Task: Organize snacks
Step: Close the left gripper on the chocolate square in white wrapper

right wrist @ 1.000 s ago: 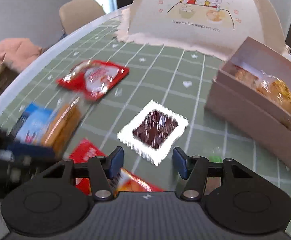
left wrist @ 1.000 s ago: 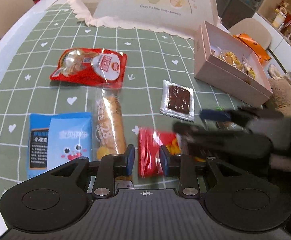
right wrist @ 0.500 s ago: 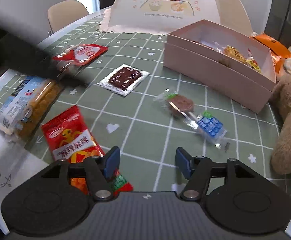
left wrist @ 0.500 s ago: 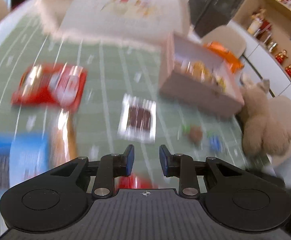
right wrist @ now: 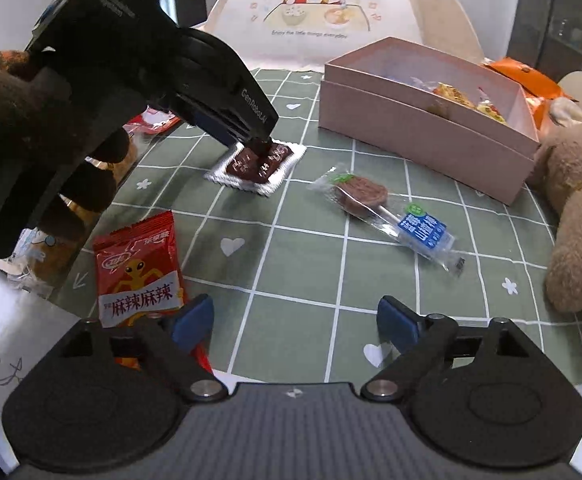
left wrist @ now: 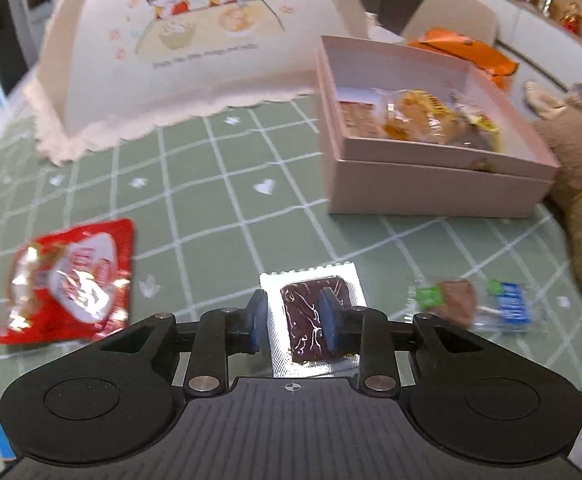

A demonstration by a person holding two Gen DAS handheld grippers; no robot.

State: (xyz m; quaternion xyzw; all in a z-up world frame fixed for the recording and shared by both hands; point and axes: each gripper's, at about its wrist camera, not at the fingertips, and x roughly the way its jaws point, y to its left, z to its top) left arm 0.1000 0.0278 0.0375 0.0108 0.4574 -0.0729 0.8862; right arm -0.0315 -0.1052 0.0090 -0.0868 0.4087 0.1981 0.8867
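Note:
A brown snack in a silver wrapper (left wrist: 311,322) lies flat on the green checked tablecloth. My left gripper (left wrist: 294,320) is open, its fingertips low over this packet, one on each side of its left half; the right wrist view shows it (right wrist: 262,148) touching the packet (right wrist: 255,166). My right gripper (right wrist: 294,322) is open wide and empty, above the cloth near the front edge. A pink open box (left wrist: 431,168) (right wrist: 423,136) holds several wrapped snacks.
A red packet (left wrist: 71,280) lies left, a red spicy-snack packet (right wrist: 139,272) front left, a lollipop-shaped snack with blue label (right wrist: 387,208) (left wrist: 471,304) in the middle. A plush bear (right wrist: 579,216) sits right. A food cover tent (left wrist: 195,48) stands behind. Bread packets (right wrist: 51,256) lie under my left hand.
My left gripper swung forward and right, from over the red and bread packets to the silver-wrapped brown snack, and lowered onto it. My right gripper pulled back toward the table's front edge.

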